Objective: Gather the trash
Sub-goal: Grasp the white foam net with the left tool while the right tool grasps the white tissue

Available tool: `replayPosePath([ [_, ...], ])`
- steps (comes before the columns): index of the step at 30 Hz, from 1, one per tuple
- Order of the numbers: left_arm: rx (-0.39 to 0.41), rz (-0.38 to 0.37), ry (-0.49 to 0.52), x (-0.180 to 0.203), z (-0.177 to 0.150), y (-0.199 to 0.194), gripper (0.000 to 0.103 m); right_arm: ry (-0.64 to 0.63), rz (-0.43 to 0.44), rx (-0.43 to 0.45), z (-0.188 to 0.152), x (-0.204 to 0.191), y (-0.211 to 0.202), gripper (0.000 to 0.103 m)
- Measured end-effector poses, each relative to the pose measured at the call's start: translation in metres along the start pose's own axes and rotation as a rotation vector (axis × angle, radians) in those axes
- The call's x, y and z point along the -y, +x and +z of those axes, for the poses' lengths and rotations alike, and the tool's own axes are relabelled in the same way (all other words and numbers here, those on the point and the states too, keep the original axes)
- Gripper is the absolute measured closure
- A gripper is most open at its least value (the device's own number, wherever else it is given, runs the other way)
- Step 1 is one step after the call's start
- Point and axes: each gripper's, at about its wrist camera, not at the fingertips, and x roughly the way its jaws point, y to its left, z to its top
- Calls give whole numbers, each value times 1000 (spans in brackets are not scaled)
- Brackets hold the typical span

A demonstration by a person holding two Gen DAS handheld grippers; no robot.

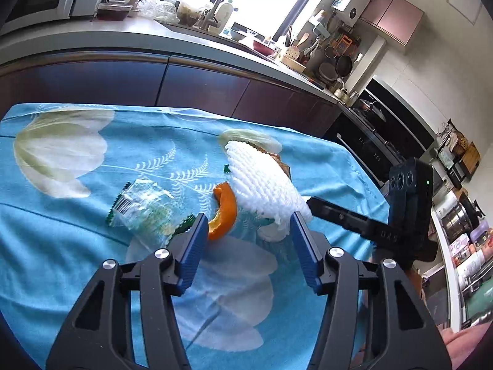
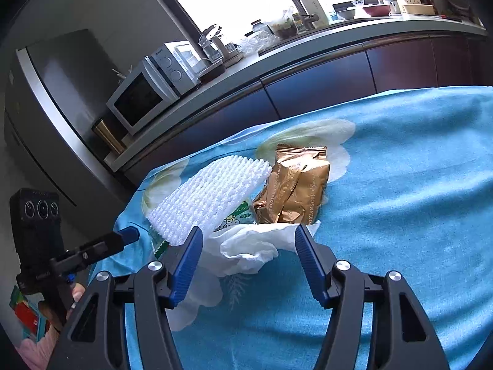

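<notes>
Trash lies on a blue flowered tablecloth. In the left wrist view, an orange peel sits just ahead of my open, empty left gripper, with a clear plastic wrapper to its left and a white foam fruit net to its right. In the right wrist view, my right gripper is open around a crumpled white tissue. The foam net lies ahead left and a gold snack packet ahead. A green-printed wrapper is partly hidden under the net.
A kitchen counter with dark cabinets runs behind the table, carrying a microwave, bottles and dishes. A fridge stands at the left of the right wrist view. The other gripper's camera body shows at the right.
</notes>
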Motion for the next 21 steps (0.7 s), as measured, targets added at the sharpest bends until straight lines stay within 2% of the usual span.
replayPosePath([
  [5,-53,-34,-62,-3,12,31,47,1,11,-25,-3,1,6,43],
  [7,-69,-46,-77,-4,14,41,50,4,16,-42,-5,2,8,44],
  [9,-80,-55,-94,-6,14,48,59,12,22,-50,-8,4,9,47],
  [13,-105,-72,-122,-8,12,61,76,44,33,-56,-10,11,9,68],
  [16,-108,-77,-118,-5,10,65,94,52,45,-50,-11,13,7,87],
  [21,-80,-66,-90,2,8,58,97,38,37,-25,-14,12,-1,95],
])
